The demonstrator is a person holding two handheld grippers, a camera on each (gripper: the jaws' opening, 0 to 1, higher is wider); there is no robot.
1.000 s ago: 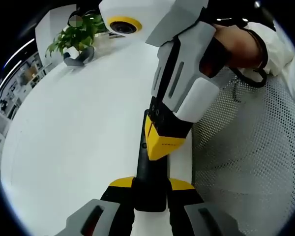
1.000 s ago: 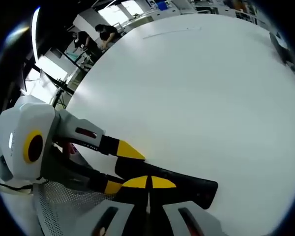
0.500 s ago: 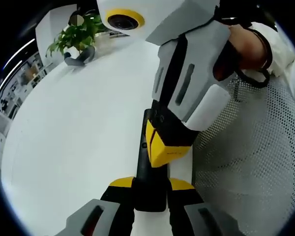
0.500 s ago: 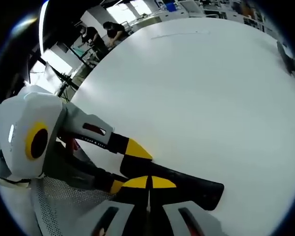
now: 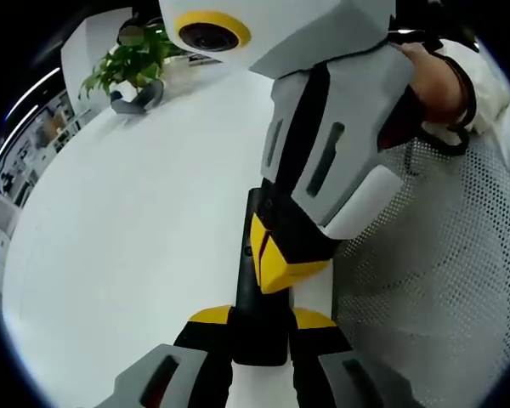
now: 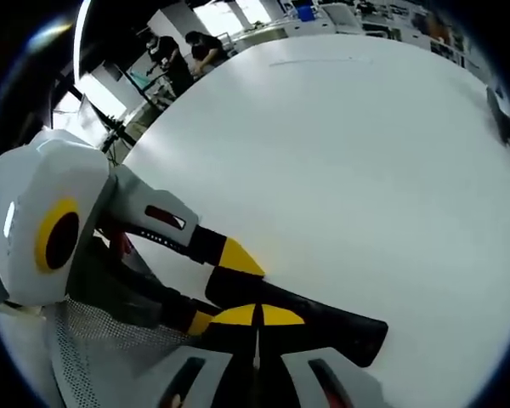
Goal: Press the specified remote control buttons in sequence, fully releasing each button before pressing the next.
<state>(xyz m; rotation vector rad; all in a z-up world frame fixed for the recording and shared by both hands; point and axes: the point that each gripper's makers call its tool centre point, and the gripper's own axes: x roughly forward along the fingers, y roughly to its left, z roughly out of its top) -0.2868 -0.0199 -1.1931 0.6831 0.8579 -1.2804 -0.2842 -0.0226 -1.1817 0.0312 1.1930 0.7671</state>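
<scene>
I see a white table; on it, a potted plant stands just behind a dark curved object.

Bright, even indoor light with strong fisheye bending in both views.

The white table is lit almost to washout in the right gripper view, with a soft sheen and hardly any shadow on it. A bright ceiling strip light glares at the upper left, and windows behind blow out to white. In the left gripper view the table reads slightly greyer, the potted plant at the far edge is small and soft, and straight lines curve near the edges.
</scene>
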